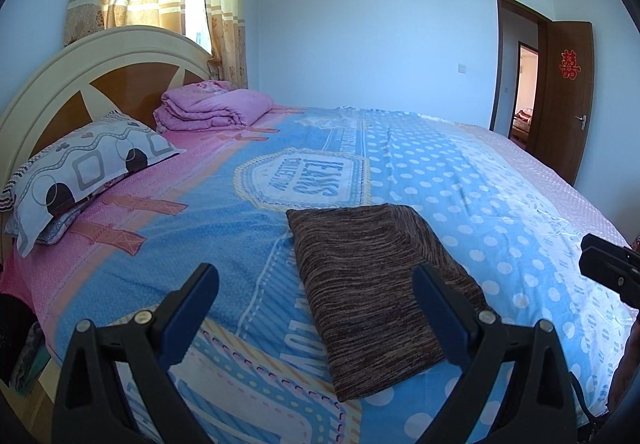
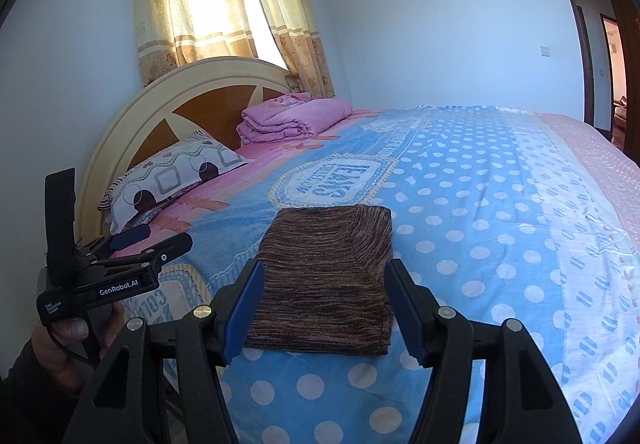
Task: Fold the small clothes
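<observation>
From the left wrist camera we see our left gripper (image 1: pixel 316 294) with its two blue-padded black fingers spread wide apart and holding nothing. Between and just beyond them lies the brown marled knit garment (image 1: pixel 372 288), folded into a flat rectangle on the blue polka-dot and pink patterned bedspread (image 1: pixel 460 172). The right-hand finger (image 1: pixel 440 308) overlaps the garment's edge in this view, but we cannot tell whether it touches the cloth. Beyond the garment, toward the cream and brown wooden headboard (image 1: pixel 80 84), sit a white pillow with grey and black shapes (image 1: pixel 84 172) and a folded pink quilt (image 1: pixel 212 106). Well to the right of the garment a brown wooden door (image 1: pixel 566 100) stands open. At the right edge, a black part of our right gripper (image 1: pixel 608 268) pokes in; its state is hidden here.

From the right wrist camera we see our right gripper (image 2: pixel 324 304), fingers parted and empty, flanking the near end of the same folded garment (image 2: pixel 328 276), which lies flat on the bedspread (image 2: pixel 500 224). Left of the garment our left gripper (image 2: pixel 150 240) hovers over the bed edge, its fingers apart, a hand (image 2: pixel 72 336) below it. Beyond the garment are the pillow (image 2: pixel 172 180), the quilt (image 2: pixel 292 116), the headboard (image 2: pixel 188 100) and yellow patterned curtains (image 2: pixel 224 4).
</observation>
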